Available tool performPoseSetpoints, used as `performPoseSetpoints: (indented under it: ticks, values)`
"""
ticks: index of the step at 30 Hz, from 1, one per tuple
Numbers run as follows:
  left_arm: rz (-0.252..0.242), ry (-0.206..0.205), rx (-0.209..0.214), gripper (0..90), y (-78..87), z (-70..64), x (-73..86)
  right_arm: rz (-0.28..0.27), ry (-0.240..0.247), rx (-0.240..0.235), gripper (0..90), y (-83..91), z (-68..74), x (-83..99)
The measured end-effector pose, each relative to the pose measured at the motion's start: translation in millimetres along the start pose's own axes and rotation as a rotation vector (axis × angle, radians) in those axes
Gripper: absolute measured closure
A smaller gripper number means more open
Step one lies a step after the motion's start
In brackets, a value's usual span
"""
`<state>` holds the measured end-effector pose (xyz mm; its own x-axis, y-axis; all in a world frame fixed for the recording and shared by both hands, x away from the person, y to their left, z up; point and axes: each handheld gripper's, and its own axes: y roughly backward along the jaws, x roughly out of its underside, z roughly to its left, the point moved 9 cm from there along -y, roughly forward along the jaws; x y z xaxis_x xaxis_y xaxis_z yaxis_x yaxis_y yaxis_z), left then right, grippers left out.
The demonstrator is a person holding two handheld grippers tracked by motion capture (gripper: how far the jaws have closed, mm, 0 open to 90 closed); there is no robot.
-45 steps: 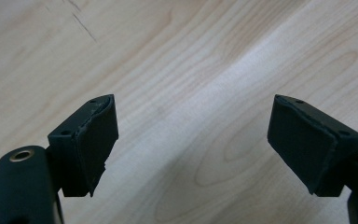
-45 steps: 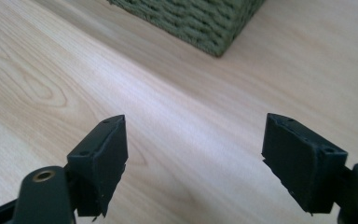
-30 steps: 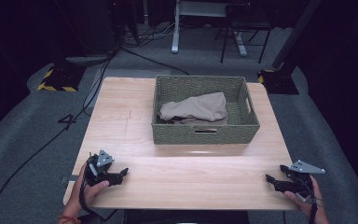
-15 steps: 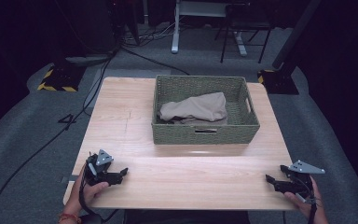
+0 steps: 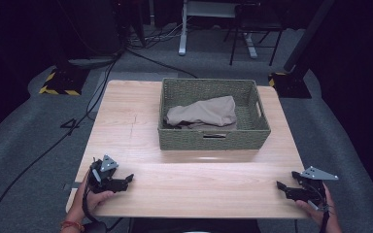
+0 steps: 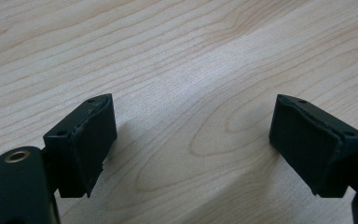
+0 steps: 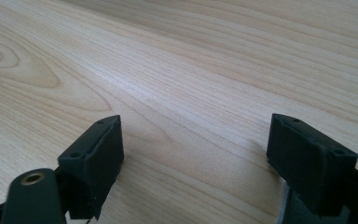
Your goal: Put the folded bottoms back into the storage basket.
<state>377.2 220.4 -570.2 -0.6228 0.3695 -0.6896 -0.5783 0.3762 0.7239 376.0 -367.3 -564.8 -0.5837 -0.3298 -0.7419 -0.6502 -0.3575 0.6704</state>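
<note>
A: Basket (image 5: 213, 138) first, since everything else sits relative to it. Where is it?

B: On the far half of the wooden table (image 5: 126, 126), a woven green basket with a handle slot in its near wall. A beige cloth (image 5: 203, 112) lies bunched inside it, resting on the basket floor toward its near-left part.

A: And the 2 grippers?

B: Both are well apart from the basket, at the table's near edge. The left gripper (image 5: 126, 179) is near-left of the basket, held in the person's left hand (image 5: 93, 199), jaws pointing right along the table. The right gripper (image 5: 282, 187) is near-right of the basket, held in the right hand (image 5: 318, 208), jaws pointing left.

A: Are the jaws spread?

B: Yes, on both. In the left gripper view the left gripper (image 6: 191, 140) has its 2 black jaws wide apart with bare wood between them. In the right gripper view the right gripper (image 7: 193, 149) looks the same: jaws parted, nothing between them, low over the tabletop.
</note>
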Motion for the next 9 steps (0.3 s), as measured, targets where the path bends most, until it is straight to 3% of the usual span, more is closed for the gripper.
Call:
performPoseSetpoints:
  ticks: [9]
  values:
    - [0.000,0.000,0.000,15.2,0.0,0.0,0.0,0.000,-0.001,-0.002,18.6,-0.4,0.0,-0.3]
